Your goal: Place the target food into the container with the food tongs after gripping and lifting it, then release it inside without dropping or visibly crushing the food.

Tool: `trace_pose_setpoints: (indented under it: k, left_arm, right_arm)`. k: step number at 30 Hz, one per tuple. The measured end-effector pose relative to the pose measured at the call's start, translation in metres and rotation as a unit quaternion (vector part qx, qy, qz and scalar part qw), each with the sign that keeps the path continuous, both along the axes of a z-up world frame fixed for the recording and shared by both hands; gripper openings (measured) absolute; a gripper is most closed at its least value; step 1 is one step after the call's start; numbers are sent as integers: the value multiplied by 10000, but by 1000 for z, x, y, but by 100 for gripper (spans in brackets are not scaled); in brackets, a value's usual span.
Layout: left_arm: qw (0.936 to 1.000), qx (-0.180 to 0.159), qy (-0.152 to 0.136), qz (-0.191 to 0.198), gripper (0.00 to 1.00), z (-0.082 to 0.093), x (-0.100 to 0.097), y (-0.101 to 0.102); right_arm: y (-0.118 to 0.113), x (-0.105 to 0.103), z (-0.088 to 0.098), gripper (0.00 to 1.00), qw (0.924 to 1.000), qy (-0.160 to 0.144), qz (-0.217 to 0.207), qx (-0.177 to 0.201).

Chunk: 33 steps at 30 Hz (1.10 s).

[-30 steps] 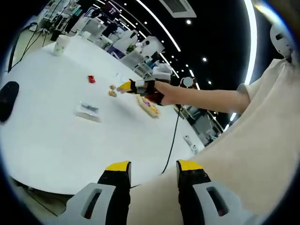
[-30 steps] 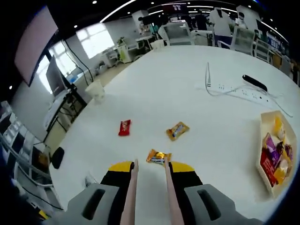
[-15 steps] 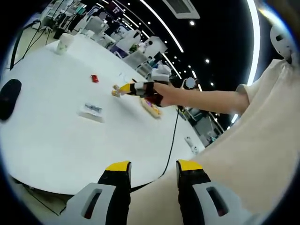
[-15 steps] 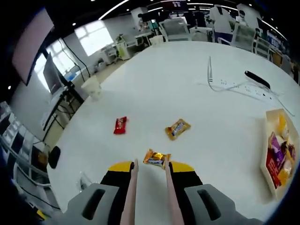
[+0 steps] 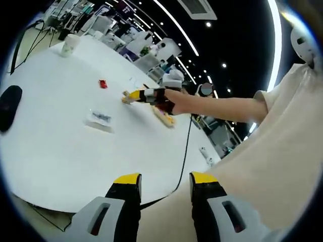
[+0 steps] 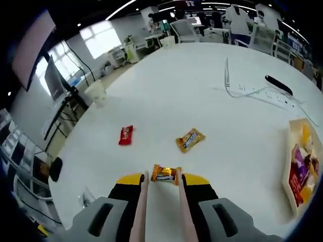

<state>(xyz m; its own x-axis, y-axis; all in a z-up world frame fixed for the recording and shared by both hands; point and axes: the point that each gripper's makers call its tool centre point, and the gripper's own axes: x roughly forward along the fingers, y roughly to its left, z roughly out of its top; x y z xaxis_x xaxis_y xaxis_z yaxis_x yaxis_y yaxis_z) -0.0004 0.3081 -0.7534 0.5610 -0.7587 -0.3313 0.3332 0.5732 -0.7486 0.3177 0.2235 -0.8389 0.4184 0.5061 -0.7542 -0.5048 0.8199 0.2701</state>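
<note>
Left gripper view: the left gripper (image 5: 164, 184) hangs idle off the table (image 5: 60, 151) edge, jaws apart, holding nothing. Right gripper view: the right gripper (image 6: 161, 180) carries the tongs (image 6: 139, 212), tips spread either side of the orange snack (image 6: 164, 174), not yet squeezed. 2 more wrappers lie beyond; the tray (image 6: 291, 166) sits well apart. Closing off-centre could flick the slippery packet away

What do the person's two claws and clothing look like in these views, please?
Each claw has grey moulded bodies with slot cut-outs, black jaws and yellow tips: the left claw and the right claw. The right one carries slim pale tongs. The person wears a cream short-sleeved top.
</note>
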Motion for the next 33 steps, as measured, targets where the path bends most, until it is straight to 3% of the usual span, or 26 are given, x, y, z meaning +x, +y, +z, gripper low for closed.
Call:
trace_pose_setpoints:
  k: [12, 16, 21, 23, 28, 33]
  left_arm:
    - [10000, -5, 3, 1, 36, -1, 3, 1]
    - [10000, -23, 6, -18, 36, -1, 5, 0]
    - [10000, -41, 7, -55, 36, -1, 5, -3]
    - [10000, -49, 12, -61, 36, -2, 5, -2]
    - [10000, -38, 18, -50, 36, -2, 4, 0]
    - [10000, -36, 45, 15, 36, -4, 2, 3]
  right_arm:
    - [2, 3, 1, 29, 9999, -74, 39, -73]
    - [-2, 4, 3, 29, 9916, -582, 833, -801]
    - [2, 3, 5, 28, 9863, -836, 1040, -969]
    - [2, 3, 3, 28, 9861, -824, 1053, -982]
    - [-5, 9, 1, 27, 9907, -776, 637, -915]
    - [-3, 6, -1, 27, 9896, -765, 747, -965]
